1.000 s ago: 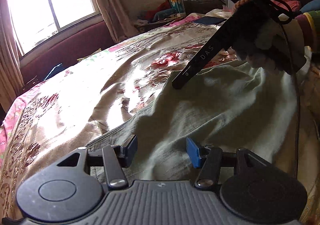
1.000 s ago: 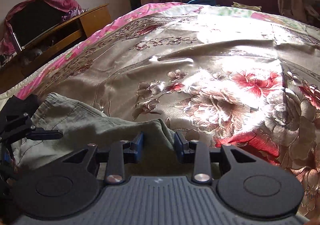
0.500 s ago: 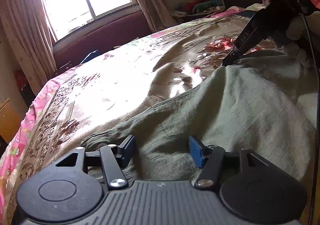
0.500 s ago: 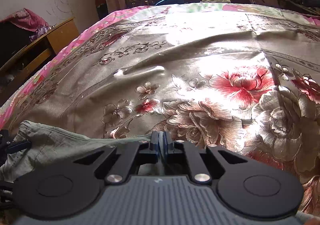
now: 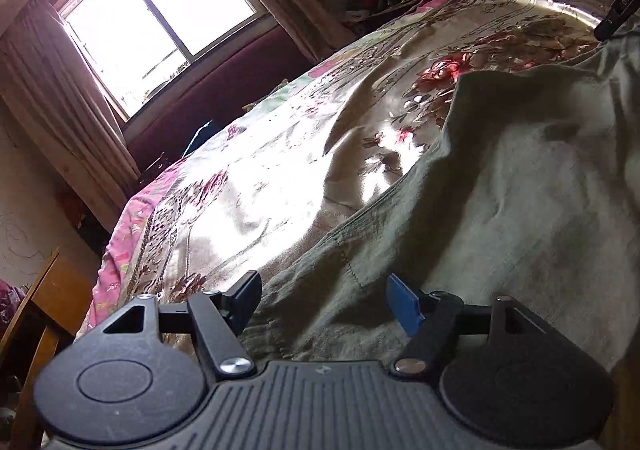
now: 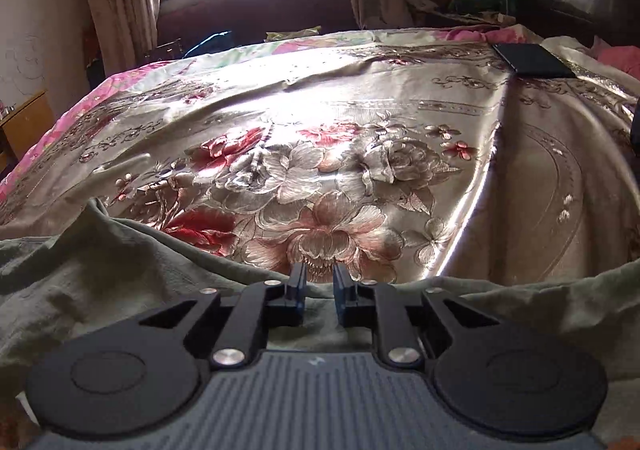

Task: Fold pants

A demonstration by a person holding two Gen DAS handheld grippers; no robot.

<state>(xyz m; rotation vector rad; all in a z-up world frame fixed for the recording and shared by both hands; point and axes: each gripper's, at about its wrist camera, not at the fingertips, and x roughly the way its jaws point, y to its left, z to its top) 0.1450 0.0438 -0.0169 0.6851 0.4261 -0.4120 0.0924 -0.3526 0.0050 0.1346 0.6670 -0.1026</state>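
Olive-green pants (image 5: 500,202) lie rumpled on a floral satin bedspread (image 5: 280,178). My left gripper (image 5: 324,296) is open, its jaws wide apart over a seamed edge of the pants, with cloth lying between them. In the right wrist view the pants (image 6: 100,270) spread along the near edge of the bedspread (image 6: 320,154). My right gripper (image 6: 318,290) is open by a narrow gap, with the pants' edge below and between its jaws. A finger of the right gripper (image 5: 618,10) shows at the top right of the left wrist view.
A dark flat phone-like object (image 6: 532,60) lies on the far right of the bed. A window with curtains (image 5: 160,18) and a maroon bench (image 6: 256,14) are beyond the bed. A wooden cabinet (image 5: 44,310) stands at the left.
My right gripper was shut half a second ago and now stands slightly open, shifted right along the pants' edge. My left gripper stays open and has tilted, its view swinging left.
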